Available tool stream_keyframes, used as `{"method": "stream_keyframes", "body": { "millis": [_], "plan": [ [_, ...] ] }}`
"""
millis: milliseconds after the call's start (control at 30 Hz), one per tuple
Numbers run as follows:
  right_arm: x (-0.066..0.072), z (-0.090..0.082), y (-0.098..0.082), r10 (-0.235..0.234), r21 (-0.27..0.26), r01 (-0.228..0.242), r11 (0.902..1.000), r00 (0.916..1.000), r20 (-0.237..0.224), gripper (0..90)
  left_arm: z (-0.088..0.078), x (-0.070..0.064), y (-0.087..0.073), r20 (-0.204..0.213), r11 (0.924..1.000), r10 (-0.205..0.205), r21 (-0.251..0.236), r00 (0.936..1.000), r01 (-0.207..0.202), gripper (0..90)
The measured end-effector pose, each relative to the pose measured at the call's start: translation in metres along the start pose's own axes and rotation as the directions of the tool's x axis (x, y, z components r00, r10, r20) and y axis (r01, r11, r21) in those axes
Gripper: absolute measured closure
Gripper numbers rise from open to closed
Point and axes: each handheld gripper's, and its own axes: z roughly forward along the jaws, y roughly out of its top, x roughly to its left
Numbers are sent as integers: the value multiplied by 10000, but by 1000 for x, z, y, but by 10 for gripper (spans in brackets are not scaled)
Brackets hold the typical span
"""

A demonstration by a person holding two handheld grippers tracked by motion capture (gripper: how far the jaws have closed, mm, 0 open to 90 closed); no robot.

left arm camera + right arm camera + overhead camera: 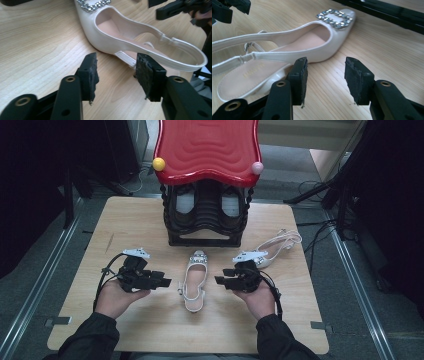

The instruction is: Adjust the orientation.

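White shoe [194,281] lies flat on the table [150,225], mid-board, toe with jewelled buckle [199,256] pointing to 12 o'clock at the black shoe rack [205,220]. Left gripper [164,282] sits at the shoe's 9 o'clock, right gripper [220,281] at its 3 o'clock, both aimed inward. Both claws are released, jaws spread, nothing between the pads; the shoe is just beyond them, untouched. Second white shoe [280,245] lies at 2 o'clock, near the right hand. Red top [207,145] caps the rack.
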Motion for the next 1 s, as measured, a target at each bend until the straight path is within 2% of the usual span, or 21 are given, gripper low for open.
{"method": "stream_keyframes", "body": {
  "millis": [100, 300, 467, 533, 600, 667, 767, 1000],
  "plan": [
    [-8, -12, -2, 212, -164, -211, 9996, 9997, 93, 566, -1, 3, 3, 180, 9997, -37, -223, 9998, 41, 462],
    [-17, -25, -4, 390, -287, -379, 9989, 9985, 383, 609, 2, 6, 5, 148, 9999, 119, -105, 9998, -117, 433],
    [-24, -37, -4, 740, -457, -717, 9964, 9960, 494, 754, 2, 7, 7, 352, 9996, 192, -220, 9992, -184, 411],
    [-28, -41, -4, 732, -520, -703, 9962, 9957, 573, 815, 2, 8, 7, 375, 9996, 209, -210, 9991, -202, 403],
    [-35, -44, -4, 739, -502, -701, 9963, 9942, 779, 860, 3, 9, 7, 359, 9996, 231, -149, 9991, -226, 402],
    [-44, -45, -5, 953, -519, -909, 9945, 9914, 901, 884, 3, 9, 7, 355, 9997, 219, -124, 9991, -215, 400],
    [-55, -48, -3, 1142, -625, -1073, 9923, 9862, 1199, 888, 4, 9, 7, 263, 9996, 274, -54, 9993, -273, 398],
    [-70, -51, -1, 1378, -827, -1266, 9885, 9794, 1477, 900, 5, 8, 6, 216, 9995, 313, 49, 9993, -314, 392]
  ]
}}
